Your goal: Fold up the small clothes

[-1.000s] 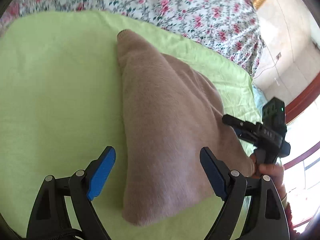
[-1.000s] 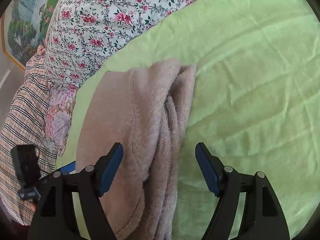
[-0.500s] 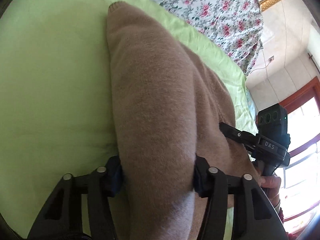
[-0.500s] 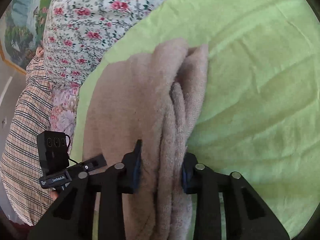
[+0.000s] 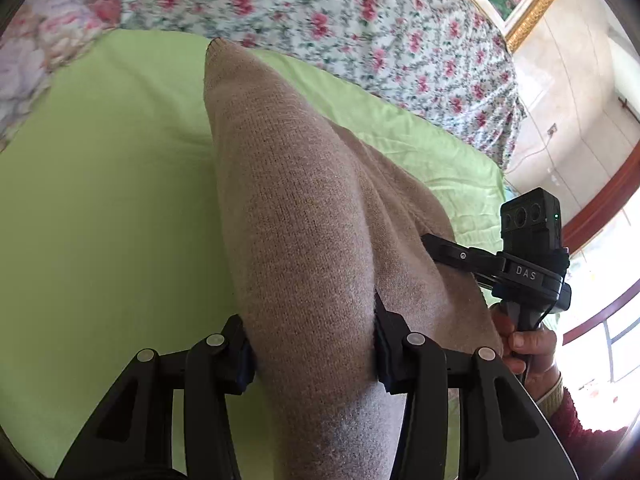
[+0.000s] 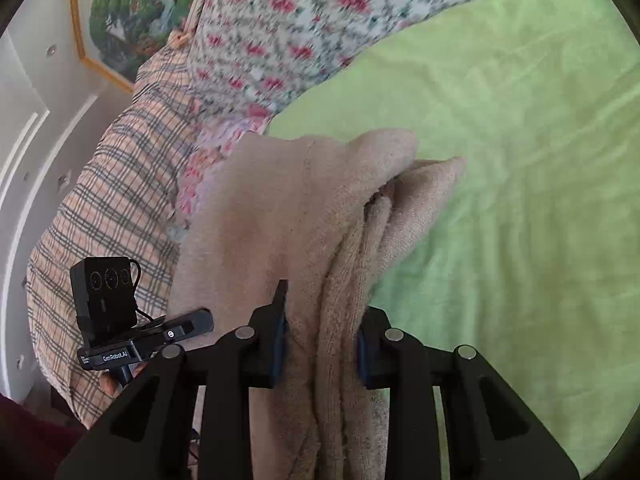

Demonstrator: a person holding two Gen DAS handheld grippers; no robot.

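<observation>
A tan knit garment [image 5: 296, 208] hangs folded above the green sheet [image 5: 112, 184]. My left gripper [image 5: 312, 344] is shut on its near edge, its pads hidden by the cloth. The right gripper's body shows in the left wrist view [image 5: 524, 264], holding the garment's right side. In the right wrist view my right gripper [image 6: 320, 344] is shut on several bunched layers of the same garment [image 6: 280, 216], lifted above the green sheet [image 6: 500, 160]. The left gripper's body [image 6: 120, 320] is at the lower left there.
A floral bedspread [image 5: 320, 12] borders the green sheet at the back. A plaid pillow [image 6: 112, 184] lies at the left in the right wrist view. A framed picture [image 6: 120, 12] hangs on the wall. A window [image 5: 600, 320] is at the right.
Both grippers went from open around the garment to shut on it, then lifted it off the sheet. More of the floral bedspread and the wall shows now.
</observation>
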